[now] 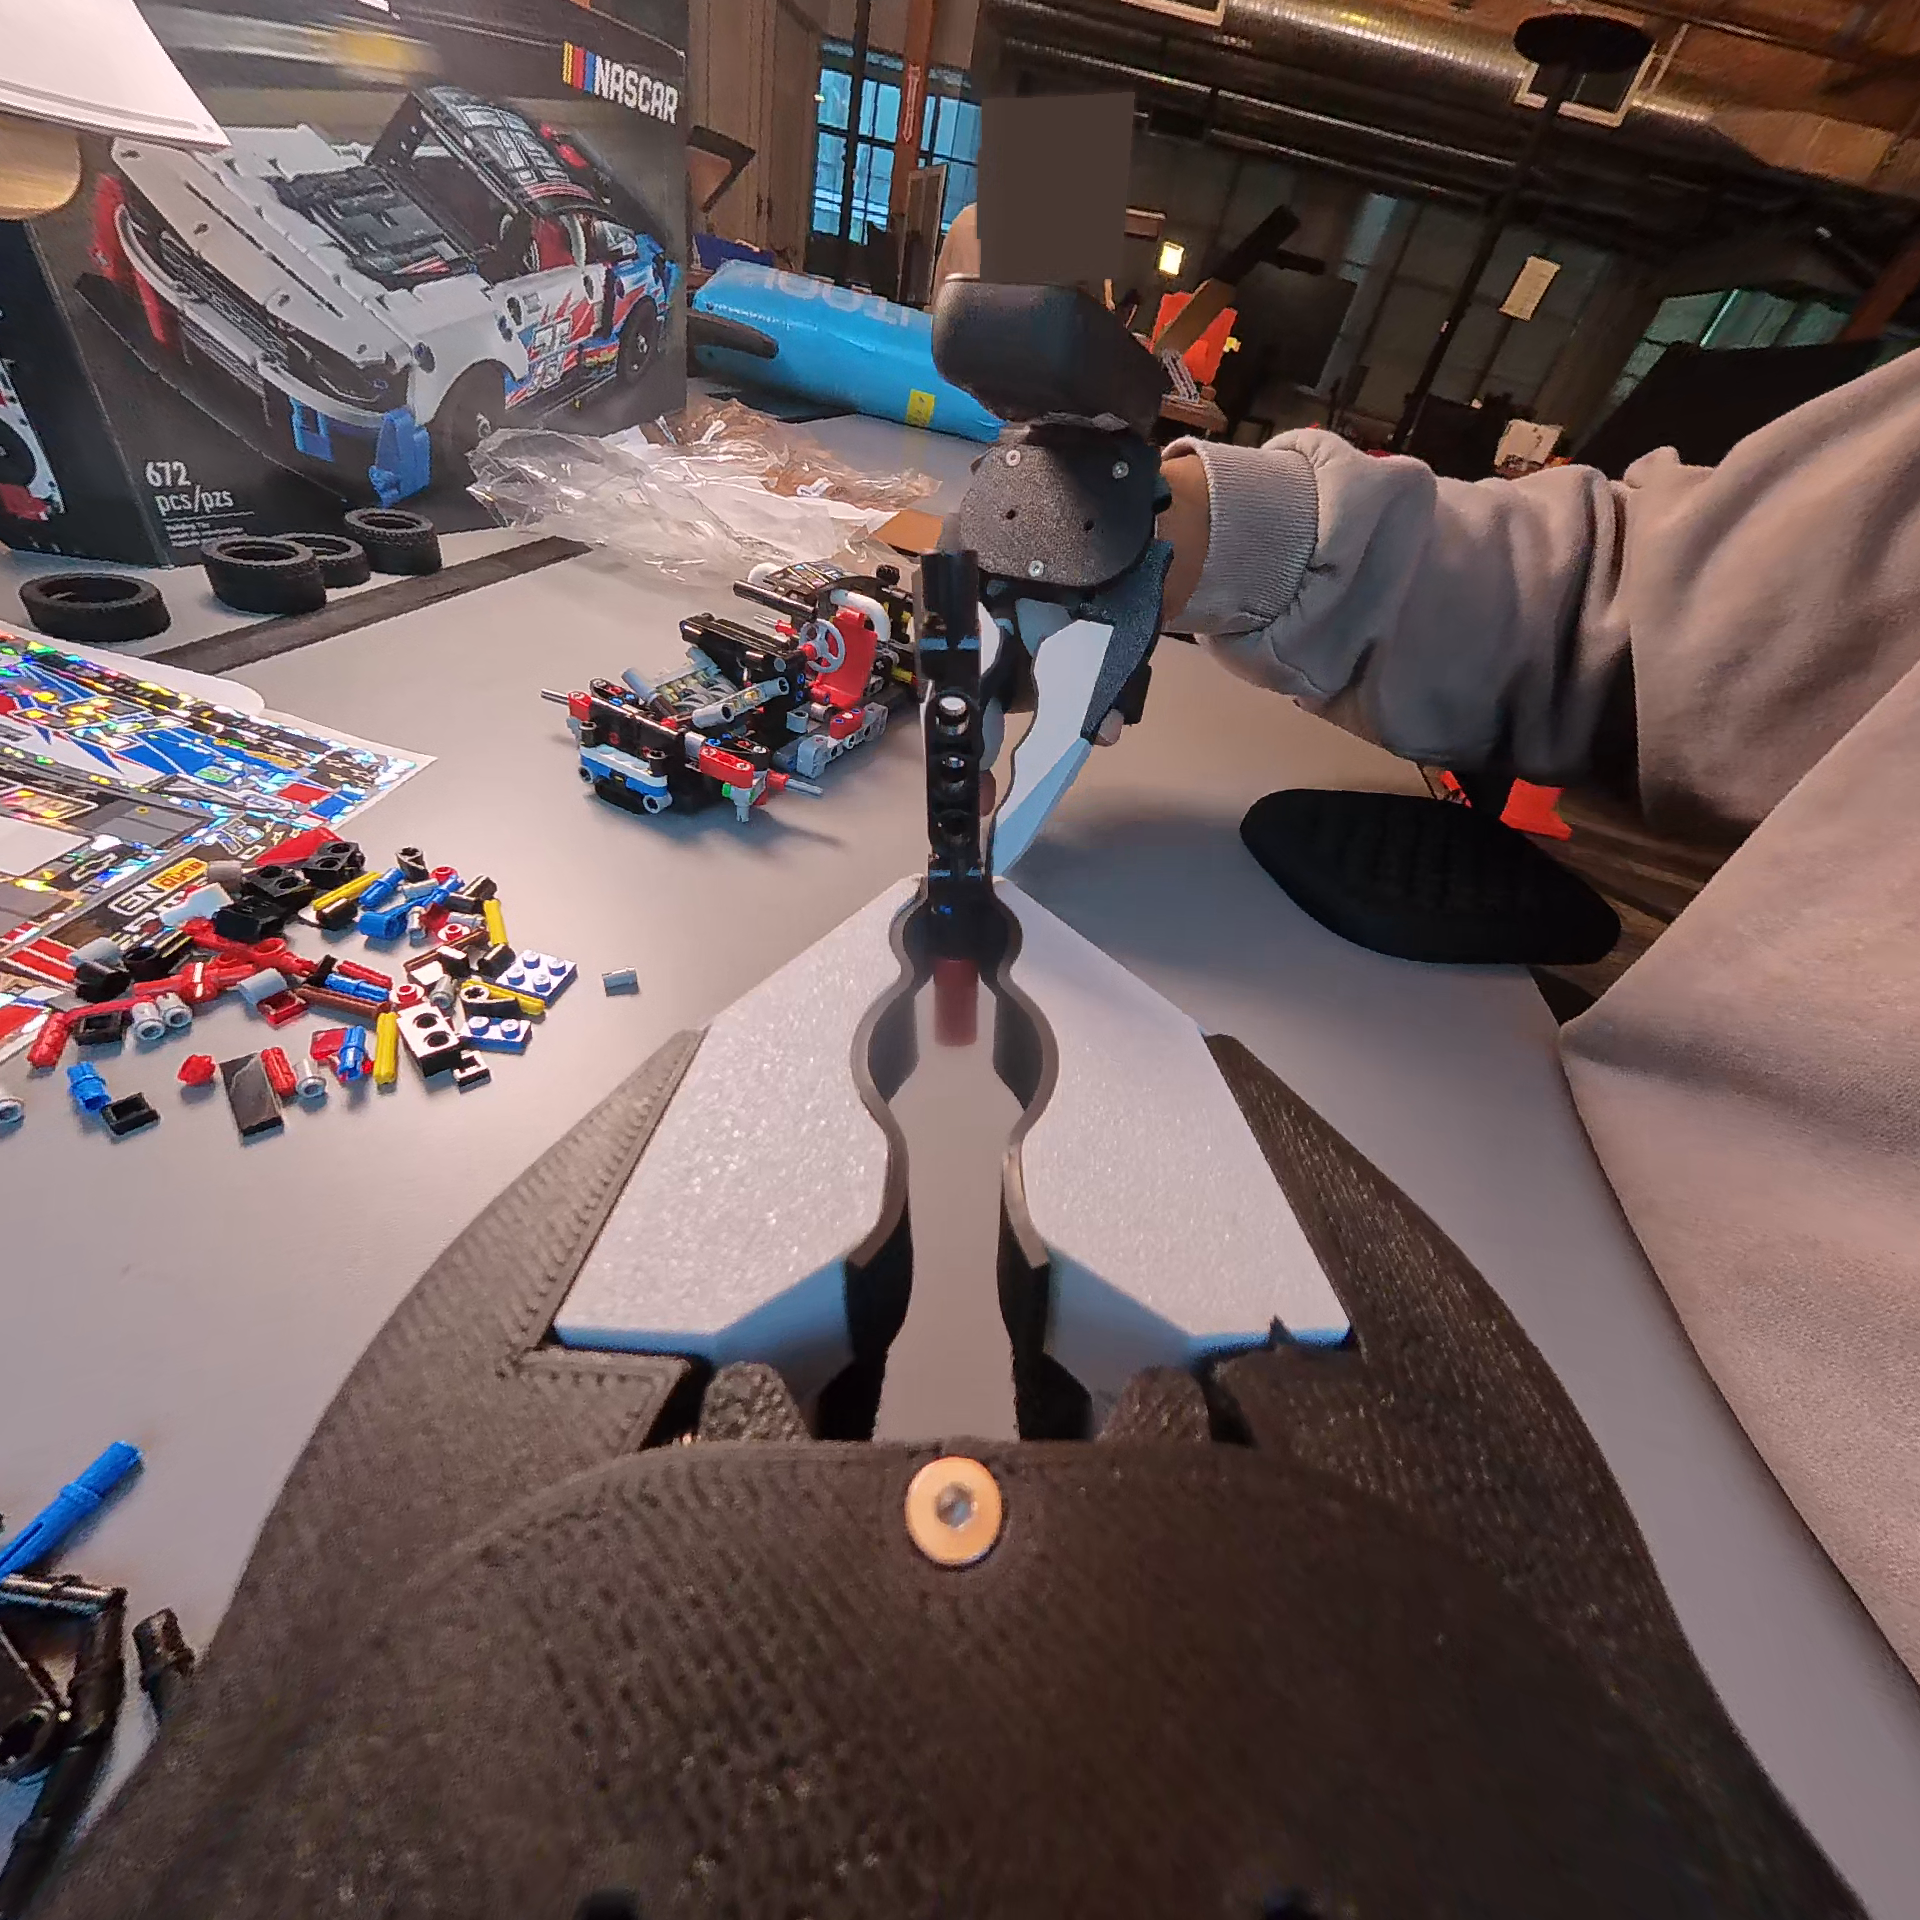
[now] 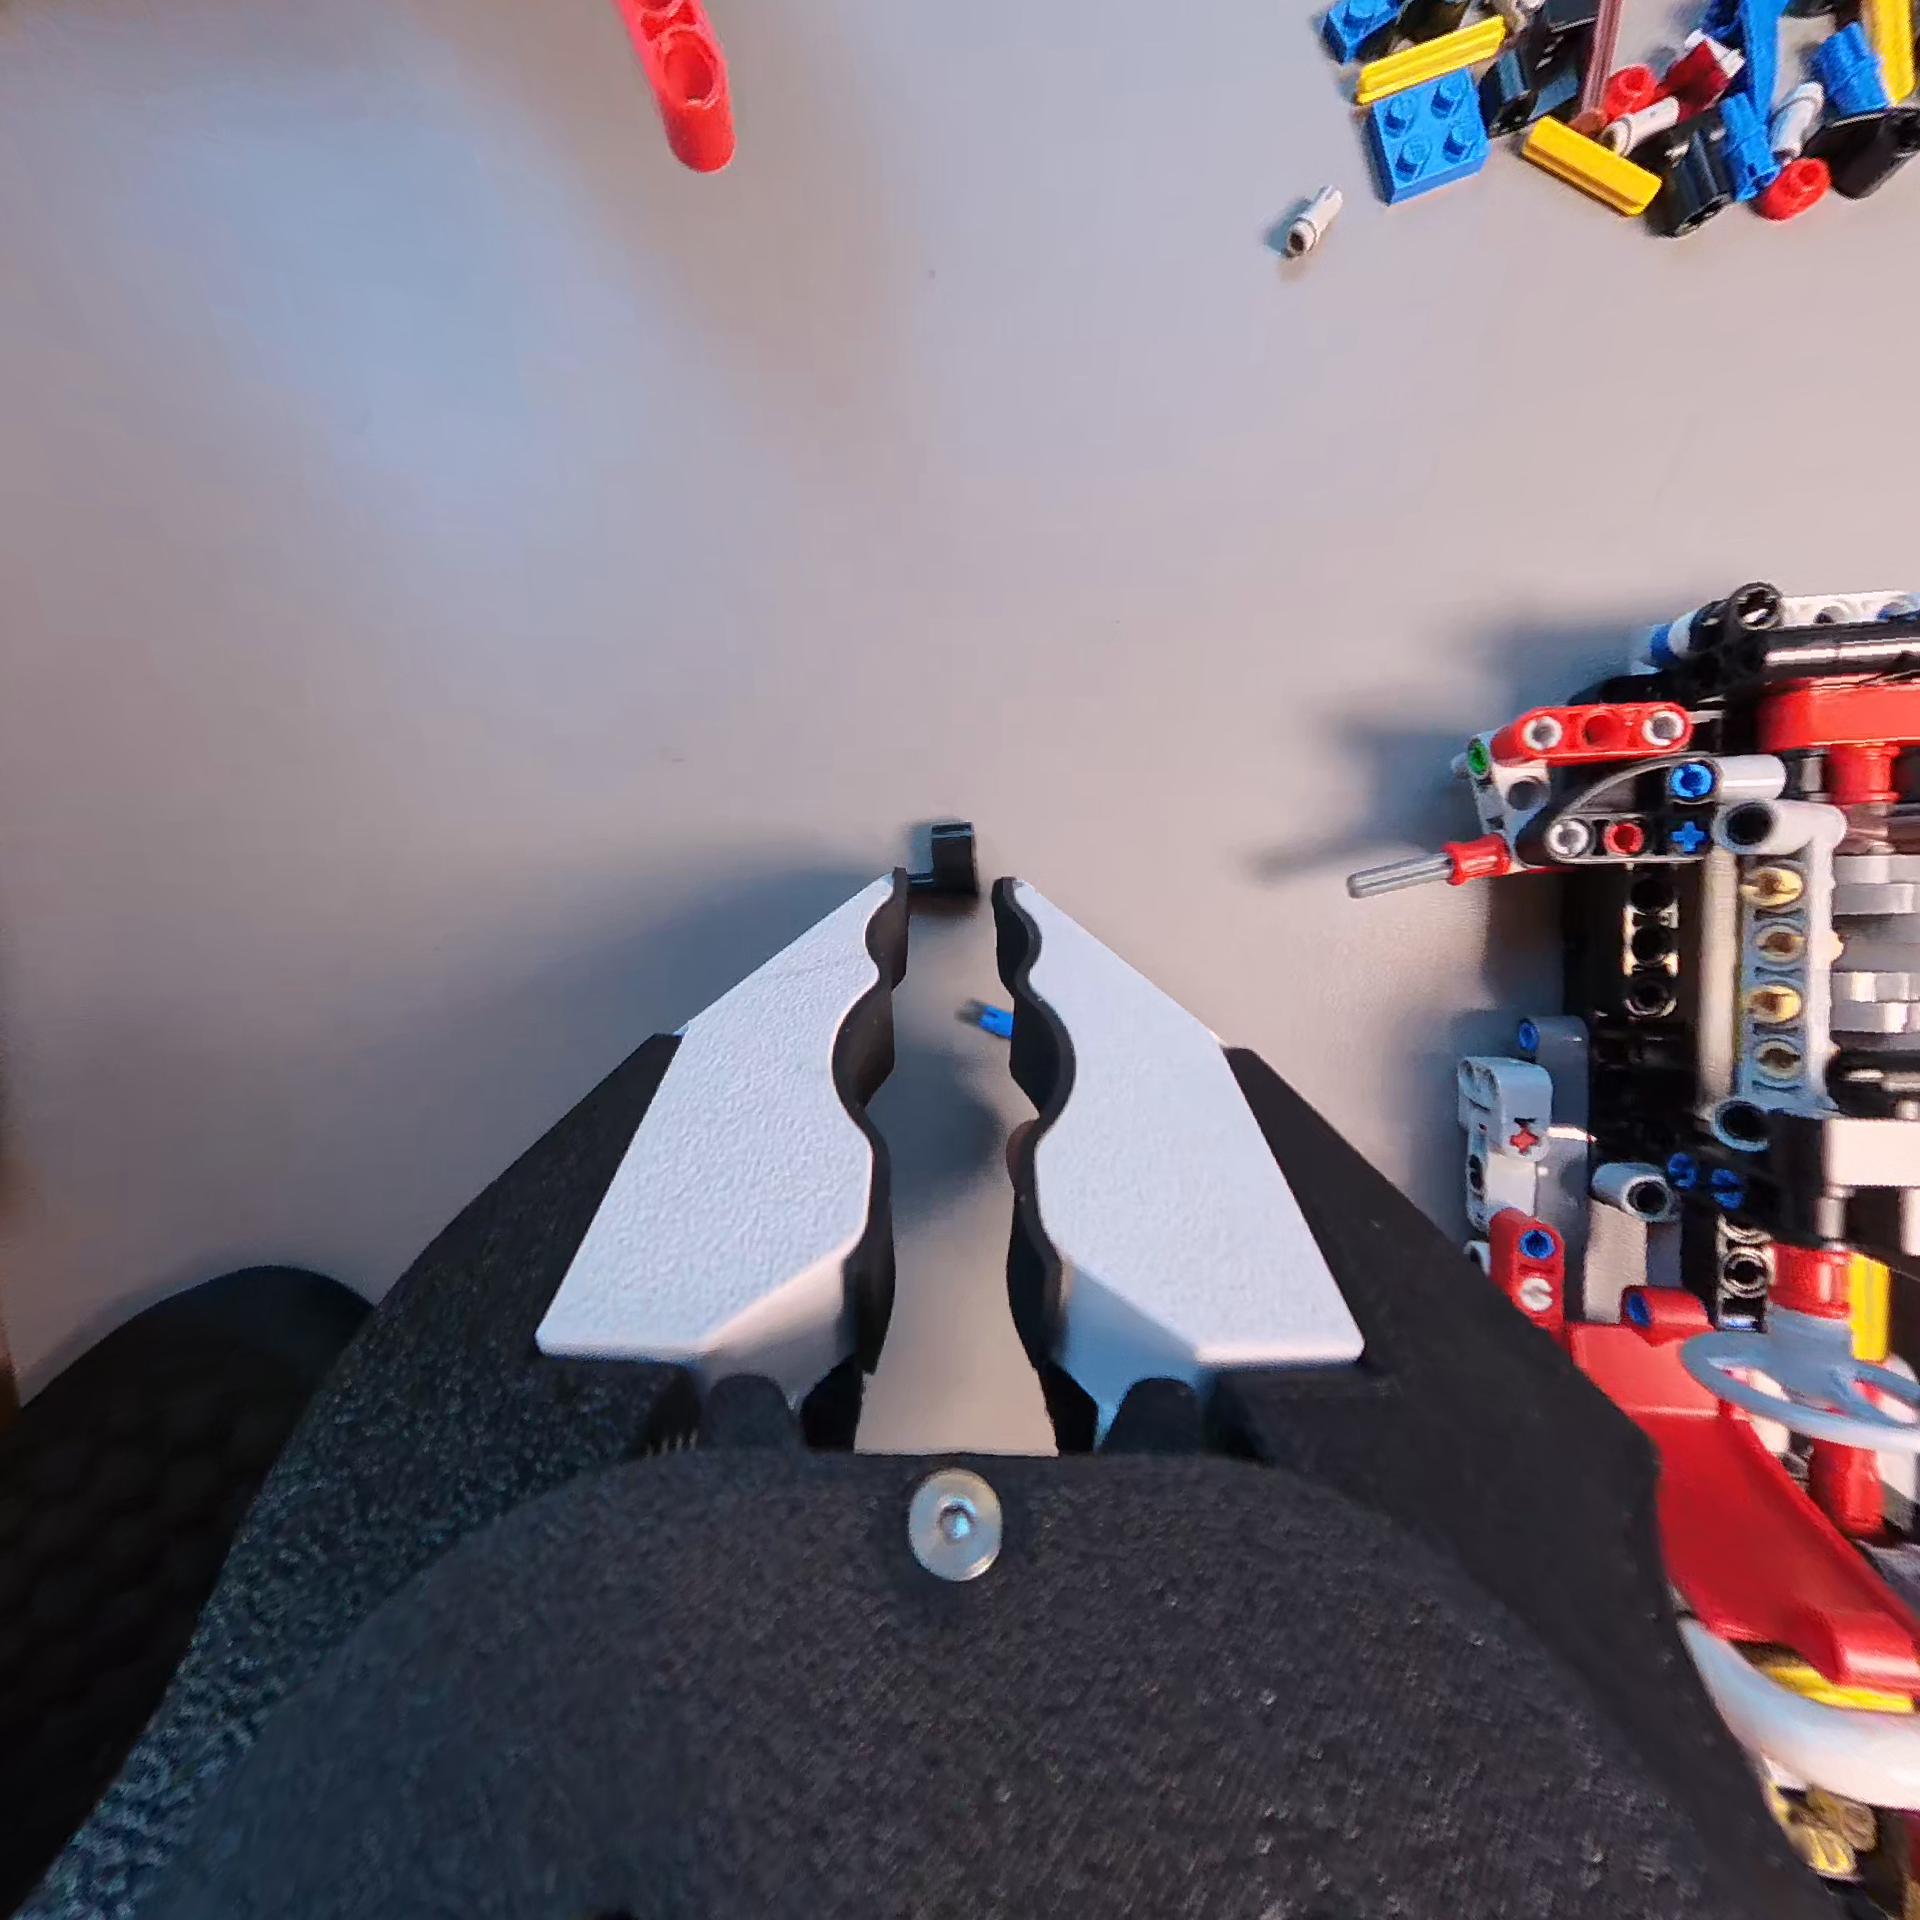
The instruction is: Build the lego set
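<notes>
My left gripper (image 1: 956, 894) is shut on an upright black holed beam (image 1: 951, 748); a red piece (image 1: 954, 997) at its lower end sits between the jaws. My right gripper (image 1: 1039, 769), held by a hand in a grey sleeve, hovers just right of the beam's upper half. In the right wrist view the right gripper (image 2: 948, 888) points down at the table, fingers a narrow gap apart. A small black piece (image 2: 940, 857) shows just past its tips and a tiny blue pin (image 2: 992, 1020) shows in the gap. The part-built car chassis (image 1: 748, 696) (image 2: 1714, 987) stands on the table.
A pile of loose pieces (image 1: 312, 966) (image 2: 1621, 104) lies left, beside a sticker sheet (image 1: 135, 769). The set's box (image 1: 343, 260), several tyres (image 1: 260, 571) and plastic bags (image 1: 675, 488) are behind. A red beam (image 2: 686, 73) and a grey pin (image 2: 1307, 221) lie apart. There is about 15 cm between the tips of the two grippers.
</notes>
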`<state>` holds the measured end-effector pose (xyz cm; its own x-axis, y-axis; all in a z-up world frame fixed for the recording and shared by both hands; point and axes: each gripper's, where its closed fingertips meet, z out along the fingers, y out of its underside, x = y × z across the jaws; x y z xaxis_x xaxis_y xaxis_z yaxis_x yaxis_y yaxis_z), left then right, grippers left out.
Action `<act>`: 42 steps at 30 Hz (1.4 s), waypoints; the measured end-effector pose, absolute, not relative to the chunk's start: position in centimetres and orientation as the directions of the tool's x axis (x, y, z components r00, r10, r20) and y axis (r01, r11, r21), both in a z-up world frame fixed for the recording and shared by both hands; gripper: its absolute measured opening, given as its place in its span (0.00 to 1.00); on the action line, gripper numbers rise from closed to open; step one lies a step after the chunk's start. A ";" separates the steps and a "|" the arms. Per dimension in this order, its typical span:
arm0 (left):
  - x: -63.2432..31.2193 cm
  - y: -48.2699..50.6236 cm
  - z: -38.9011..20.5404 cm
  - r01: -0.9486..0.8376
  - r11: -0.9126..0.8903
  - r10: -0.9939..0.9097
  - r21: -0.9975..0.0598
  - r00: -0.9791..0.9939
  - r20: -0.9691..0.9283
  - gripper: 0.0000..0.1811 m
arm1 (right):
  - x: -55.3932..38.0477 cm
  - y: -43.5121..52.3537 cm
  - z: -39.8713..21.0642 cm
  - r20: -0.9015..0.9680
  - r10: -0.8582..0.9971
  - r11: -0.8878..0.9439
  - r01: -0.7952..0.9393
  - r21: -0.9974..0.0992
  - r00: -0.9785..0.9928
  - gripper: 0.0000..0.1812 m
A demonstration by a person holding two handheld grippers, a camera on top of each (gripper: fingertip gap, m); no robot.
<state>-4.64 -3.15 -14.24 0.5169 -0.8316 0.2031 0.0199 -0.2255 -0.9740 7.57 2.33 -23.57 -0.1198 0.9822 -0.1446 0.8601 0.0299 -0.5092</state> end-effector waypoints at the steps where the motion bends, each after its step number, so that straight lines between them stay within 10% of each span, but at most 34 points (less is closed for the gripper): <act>1: -4.6 -3.2 -14.3 0.019 -0.226 -0.832 -0.974 0.516 0.203 0.03 | 7.5 2.4 -23.5 -0.154 0.981 0.024 0.860 -0.509 -0.119 0.07; 10: -4.5 -3.2 -14.3 0.017 -0.231 -0.832 -0.973 0.516 0.206 0.03 | 6.8 1.5 -23.8 -0.132 0.974 0.096 0.866 -0.491 -0.183 0.04; 18: -4.1 -1.7 -16.8 0.132 -0.522 -0.674 -0.843 0.541 0.502 0.03 | 1.7 0.1 -15.5 0.043 0.981 0.151 0.599 -0.786 -0.191 0.04; 22: -3.2 -2.0 -16.6 0.245 -0.628 -0.608 -0.739 0.437 0.662 0.03 | -0.3 -0.8 -13.4 -0.156 0.975 -0.047 0.540 -0.840 -0.158 0.04; 29: -3.0 -2.3 -16.2 0.326 -0.702 -0.546 -0.633 0.324 0.773 0.03 | -1.8 -0.9 -13.5 -0.496 0.861 -0.370 0.526 -0.766 -0.116 0.03; 42: -2.8 -2.0 -17.4 0.313 -0.722 -0.515 -0.617 0.352 0.781 0.03 | -2.5 -0.1 -17.9 -0.148 0.986 -0.056 0.695 -0.717 -0.073 0.03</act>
